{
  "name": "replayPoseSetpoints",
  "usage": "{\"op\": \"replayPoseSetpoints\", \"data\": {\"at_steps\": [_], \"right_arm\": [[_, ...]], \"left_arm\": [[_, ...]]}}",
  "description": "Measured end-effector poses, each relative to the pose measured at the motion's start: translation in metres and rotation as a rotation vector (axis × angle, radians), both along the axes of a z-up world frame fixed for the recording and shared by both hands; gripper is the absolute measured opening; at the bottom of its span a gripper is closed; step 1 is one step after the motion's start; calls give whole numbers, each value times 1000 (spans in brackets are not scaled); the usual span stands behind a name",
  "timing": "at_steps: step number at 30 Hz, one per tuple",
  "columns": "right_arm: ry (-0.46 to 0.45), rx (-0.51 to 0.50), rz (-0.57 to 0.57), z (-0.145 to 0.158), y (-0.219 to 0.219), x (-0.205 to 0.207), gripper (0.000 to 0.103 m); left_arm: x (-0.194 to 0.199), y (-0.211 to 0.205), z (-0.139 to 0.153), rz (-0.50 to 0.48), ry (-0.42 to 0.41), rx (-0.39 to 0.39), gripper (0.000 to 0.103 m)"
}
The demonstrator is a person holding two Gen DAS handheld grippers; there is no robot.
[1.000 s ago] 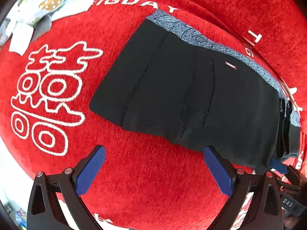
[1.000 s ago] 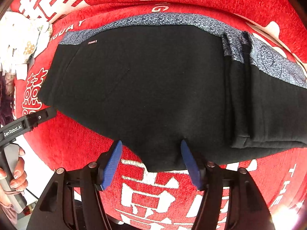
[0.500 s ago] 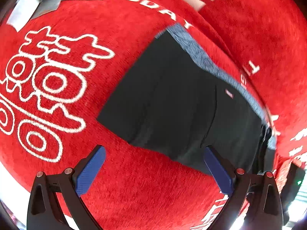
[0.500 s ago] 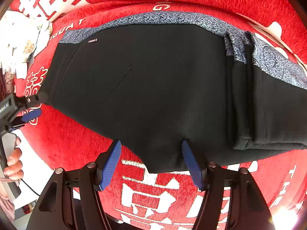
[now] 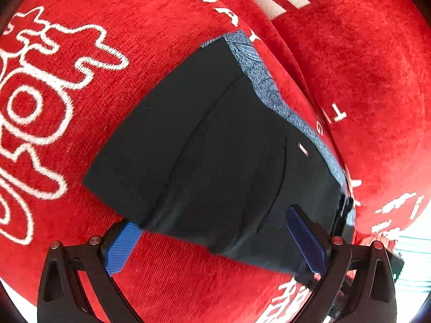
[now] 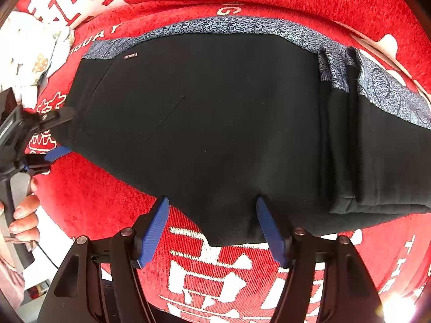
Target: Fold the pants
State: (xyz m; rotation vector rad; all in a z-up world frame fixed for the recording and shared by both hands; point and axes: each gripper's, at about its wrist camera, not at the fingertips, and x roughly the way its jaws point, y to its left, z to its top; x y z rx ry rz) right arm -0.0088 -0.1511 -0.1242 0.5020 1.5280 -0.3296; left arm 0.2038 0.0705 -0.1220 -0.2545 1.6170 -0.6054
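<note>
A: What is changing at the left gripper (image 5: 215, 245)?

B: Against the view from 1 second ago, it is coming in from the bare red cover (image 5: 188, 290) onto the pants (image 5: 215, 145). Its 2 fingers are now spread wide, straddling the near corner of the black fabric, with 1 pad under the hem and the other lying over the cloth.

A: And the right gripper (image 6: 212, 231)?

B: It is holding its place, spread apart around the near hem point of the pants (image 6: 215, 123), not pinching.

A: Where are the pants lying?

B: Flat across the middle of the red cover, patterned waistband (image 6: 229, 27) toward the far edge, already doubled at the right.

A: Meaning?

B: Probably both are setting up to pinch the near edge for the next fold.
</note>
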Motion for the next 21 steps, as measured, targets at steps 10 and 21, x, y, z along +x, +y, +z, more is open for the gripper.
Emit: {"op": "replayPoseSetpoints", "data": {"at_steps": [10,21], "right_arm": [[-6,-14,-7,-1,3,-2,72],[-3,-15,-12,-3,5,2,72]], "left_arm": [[2,-1,23,91,-15,-108,102],[-18,-3,-9,151,142,-184,102]]}}
